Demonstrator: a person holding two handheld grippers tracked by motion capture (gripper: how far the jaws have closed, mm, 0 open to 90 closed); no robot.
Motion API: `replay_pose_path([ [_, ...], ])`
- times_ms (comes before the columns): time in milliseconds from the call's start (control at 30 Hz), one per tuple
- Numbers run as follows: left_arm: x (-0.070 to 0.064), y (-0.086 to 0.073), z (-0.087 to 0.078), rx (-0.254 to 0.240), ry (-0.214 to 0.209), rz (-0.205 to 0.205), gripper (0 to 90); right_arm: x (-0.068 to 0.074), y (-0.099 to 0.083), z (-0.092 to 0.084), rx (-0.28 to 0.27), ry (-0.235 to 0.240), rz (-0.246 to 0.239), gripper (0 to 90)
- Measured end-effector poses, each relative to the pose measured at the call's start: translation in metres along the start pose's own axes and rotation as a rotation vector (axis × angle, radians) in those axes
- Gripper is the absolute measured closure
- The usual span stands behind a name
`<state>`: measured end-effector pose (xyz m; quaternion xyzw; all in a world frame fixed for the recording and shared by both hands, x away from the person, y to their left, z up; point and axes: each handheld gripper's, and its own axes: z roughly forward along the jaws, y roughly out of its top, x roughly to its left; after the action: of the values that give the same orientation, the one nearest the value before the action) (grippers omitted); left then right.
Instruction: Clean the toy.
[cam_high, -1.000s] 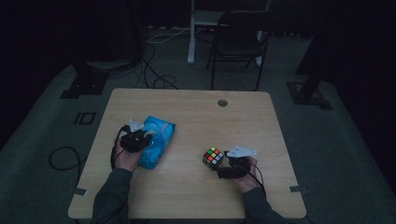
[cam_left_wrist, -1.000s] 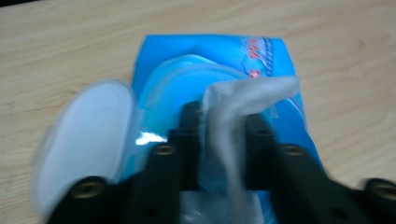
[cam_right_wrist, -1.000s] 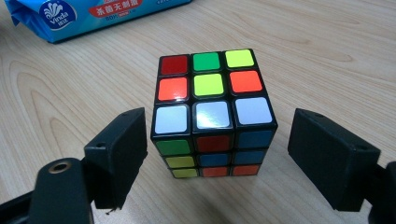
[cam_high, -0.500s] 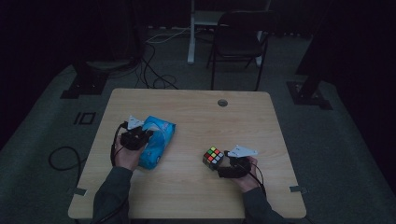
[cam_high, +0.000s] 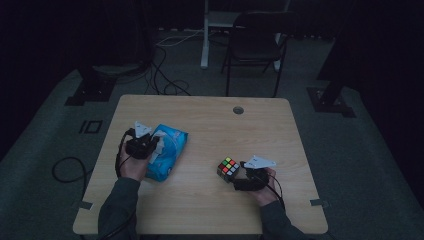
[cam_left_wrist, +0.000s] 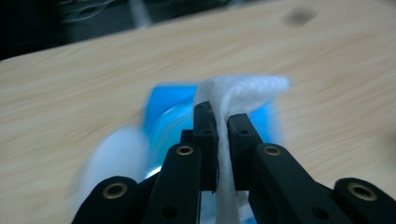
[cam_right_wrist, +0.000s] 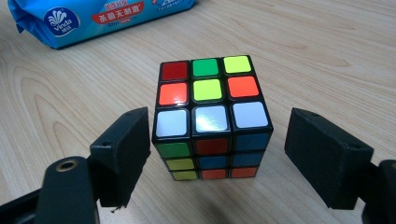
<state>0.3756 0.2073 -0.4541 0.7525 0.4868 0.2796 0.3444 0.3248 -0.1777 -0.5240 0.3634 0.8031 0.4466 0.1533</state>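
Pale wood-grain worktop, rectangular, carrying everything in the scene; a dark chair and loose cables lie on the floor beyond its far edge. Blue soft plastic pack of tissues, lying flat towards the worktop's left side, seen in the right gripper view as a printed blue wrapper. Multicoloured plastic puzzle cube, standing on the worktop towards the right, well apart from the pack. Left gripper, over the near end of the pack, jaws closed on a white sheet of tissue that rises out of the pack's top and folds over between the pads; the jaws have just been closing, with the sheet between them. Right gripper, jaws open, one either side of the cube, the left pad just beside its face, the right pad apart from it. Handling, as judged: the tissue is very light, limp and easily torn, so it is best pinched near its upper fold and drawn slowly straight up; the pack is light enough to lift with it unless held down. The cube is rigid, with smooth faces; opposite flat sides give the surest hold.
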Motion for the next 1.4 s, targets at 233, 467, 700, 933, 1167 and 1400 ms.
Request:
replay_pose_path([
  [233,-0.002,-0.014,0.015,0.07,0.002,0.006,71.3,0.001,0.0,0.001,0.002,-0.001,-0.003,22.6],
  [467,-0.006,-0.017,0.008,0.046,-0.044,-0.017,49.2,0.0,0.0,0.0,0.0,-0.004,-0.003,22.6],
  [700,-0.016,-0.019,0.017,0.065,-0.041,0.014,42.2,0.0,0.0,0.0,0.0,-0.005,-0.002,22.6],
  [933,-0.005,-0.02,0.026,0.092,-0.103,-0.05,57.2,0.0,0.0,0.0,0.001,-0.006,0.001,22.6],
  [1167,0.003,-0.02,0.025,0.077,-0.184,-0.096,73.9,0.0,0.0,0.0,0.001,-0.005,0.001,23.1],
  [1400,0.014,-0.019,0.017,0.041,-0.154,-0.137,82.2,0.0,0.0,0.0,0.001,-0.001,0.003,23.4],
])
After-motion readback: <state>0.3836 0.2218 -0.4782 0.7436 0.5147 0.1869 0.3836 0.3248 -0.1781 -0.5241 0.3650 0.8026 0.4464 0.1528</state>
